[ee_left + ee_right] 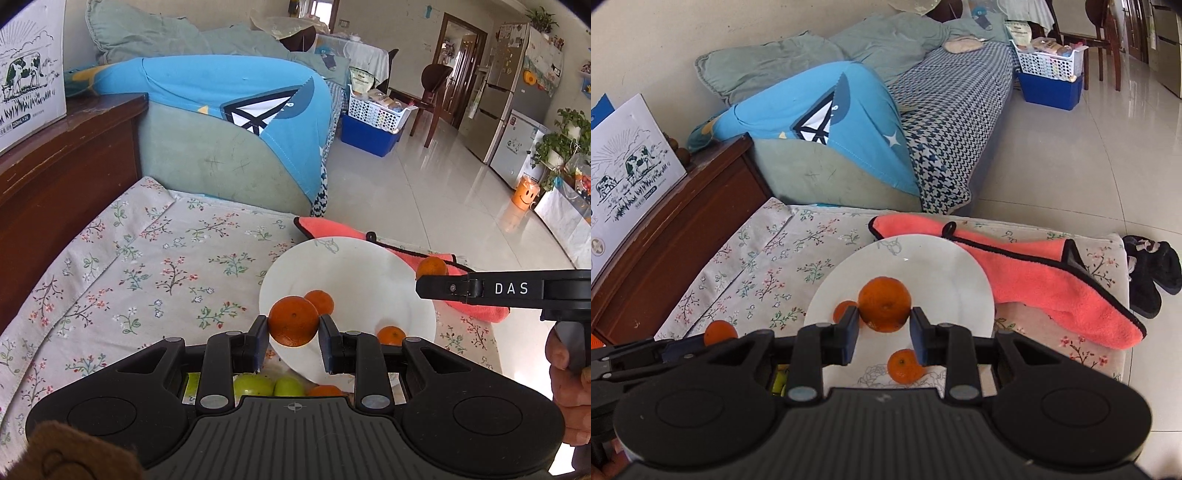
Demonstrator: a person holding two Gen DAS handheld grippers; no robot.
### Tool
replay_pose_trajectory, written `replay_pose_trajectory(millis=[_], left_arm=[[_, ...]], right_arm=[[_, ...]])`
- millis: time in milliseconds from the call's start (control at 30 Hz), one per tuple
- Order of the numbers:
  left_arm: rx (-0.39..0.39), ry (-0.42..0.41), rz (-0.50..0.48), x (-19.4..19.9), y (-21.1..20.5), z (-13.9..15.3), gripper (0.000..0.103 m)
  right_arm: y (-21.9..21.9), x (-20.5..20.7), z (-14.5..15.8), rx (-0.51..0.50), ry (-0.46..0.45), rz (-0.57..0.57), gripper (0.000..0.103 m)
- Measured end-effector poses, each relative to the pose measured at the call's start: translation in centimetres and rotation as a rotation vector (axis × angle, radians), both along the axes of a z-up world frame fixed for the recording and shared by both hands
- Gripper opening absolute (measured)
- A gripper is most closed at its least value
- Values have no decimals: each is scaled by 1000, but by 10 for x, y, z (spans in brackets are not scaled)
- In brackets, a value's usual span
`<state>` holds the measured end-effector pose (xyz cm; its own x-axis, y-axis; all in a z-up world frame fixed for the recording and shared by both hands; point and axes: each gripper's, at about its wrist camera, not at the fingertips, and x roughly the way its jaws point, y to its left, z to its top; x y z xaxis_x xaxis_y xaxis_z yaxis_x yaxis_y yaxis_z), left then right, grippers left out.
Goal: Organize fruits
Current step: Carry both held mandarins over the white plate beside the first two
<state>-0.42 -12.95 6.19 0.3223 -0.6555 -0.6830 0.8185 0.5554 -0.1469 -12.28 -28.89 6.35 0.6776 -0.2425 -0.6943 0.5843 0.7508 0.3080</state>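
We clamp one mandarin [293, 320] in the left gripper [293, 326], another mandarin [884, 303] in the right gripper [884, 320], both above the white plate [369, 273] at its six o'clock edge. They look light, soft-skinned and round, so we grip gently across the middle.

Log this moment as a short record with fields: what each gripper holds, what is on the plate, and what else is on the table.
left gripper: shut on an orange
right gripper: shut on another orange
white plate: two small oranges, one near its left edge, one at its near rim
green fruits: beside the plate, partly hidden under the left gripper
pink towel: on the floral tablecloth, behind and right of the plate
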Motion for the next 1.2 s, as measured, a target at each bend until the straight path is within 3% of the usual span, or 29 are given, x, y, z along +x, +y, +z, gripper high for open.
replay_pose_trajectory(millis=[533,800,1000,1067,1200], left_arm=[[72,43,-66,-7,-55,-38,26],[102,98,-45,0,-68,-57,26],[89,104,-33,2,-69,-55,29],[83,105,-23,2,-67,-51,35],[52,75,11,2,-62,-34,62]], right_arm=[[-30,12,-43,109,79,-73,30],[-39,17,-57,152,99,-110,30],[-42,18,-59,169,88,-135,33],[-40,18,-58,167,83,-129,33],[-38,19,-51,158,65,-123,33]])
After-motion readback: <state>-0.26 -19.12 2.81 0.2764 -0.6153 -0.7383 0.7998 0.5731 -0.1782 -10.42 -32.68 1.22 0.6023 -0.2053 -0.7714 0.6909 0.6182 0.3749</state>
